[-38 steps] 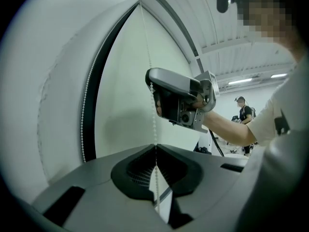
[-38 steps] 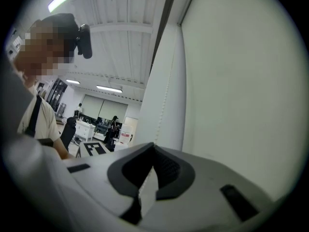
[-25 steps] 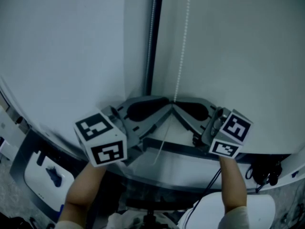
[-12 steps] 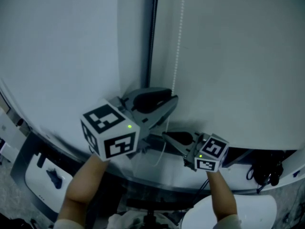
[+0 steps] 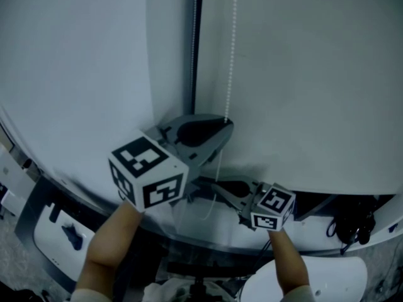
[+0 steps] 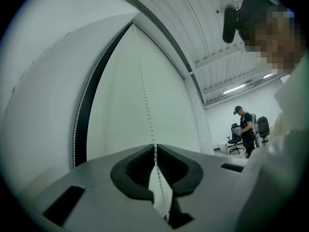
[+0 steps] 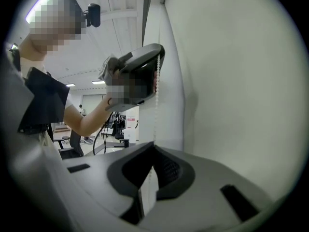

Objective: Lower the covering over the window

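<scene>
- Your left gripper has just been closing and now pinches the thin white bead chain.
- Your right gripper is clamped on it lower down.
- The smooth, pale blind hangs flat behind both.

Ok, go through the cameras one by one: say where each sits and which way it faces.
Head view: on the person's head, facing steeply down the blind; both forearms, left gripper and right gripper show.
Left gripper view: on the left gripper, facing along its jaws, which have just closed further onto the bead chain; the person's body at right.
Right gripper view: on the right gripper, facing up the chain from shut jaws; the person's arm and left gripper above.
Shared: both gripper views show the same chain.
</scene>
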A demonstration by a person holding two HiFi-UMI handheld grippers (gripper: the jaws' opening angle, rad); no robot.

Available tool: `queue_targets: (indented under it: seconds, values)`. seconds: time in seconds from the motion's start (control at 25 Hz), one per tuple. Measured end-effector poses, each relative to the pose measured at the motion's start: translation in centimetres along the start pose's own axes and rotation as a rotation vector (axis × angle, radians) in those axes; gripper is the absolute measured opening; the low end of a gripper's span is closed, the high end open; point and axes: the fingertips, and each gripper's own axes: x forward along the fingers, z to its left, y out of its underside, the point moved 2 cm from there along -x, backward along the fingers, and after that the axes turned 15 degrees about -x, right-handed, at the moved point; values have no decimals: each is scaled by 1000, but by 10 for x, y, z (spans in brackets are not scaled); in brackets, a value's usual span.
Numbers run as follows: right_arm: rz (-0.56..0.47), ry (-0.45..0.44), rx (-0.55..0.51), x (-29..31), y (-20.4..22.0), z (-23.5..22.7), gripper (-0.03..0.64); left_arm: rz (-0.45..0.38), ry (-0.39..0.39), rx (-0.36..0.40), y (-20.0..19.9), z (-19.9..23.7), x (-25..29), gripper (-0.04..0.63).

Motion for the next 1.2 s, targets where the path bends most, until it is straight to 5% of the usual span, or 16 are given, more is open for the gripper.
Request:
queue_targets:
  seconds: [0.16,0.48,0.8,1.2]
  values:
    - [6,-2,5,-2,0,1,8,15,0,-57,2,0,2,18]
    - [82,-59,-63,-8,-10,8,12,40,-30,-13,3,4,-2,18]
    - [-193,82,-15,-56,-103,-39,44,106,-32,-64,40,10,-9,18]
    - [-168,138,-150,-28,-161,-59,44,144,-49,-93,86,16,-14,18]
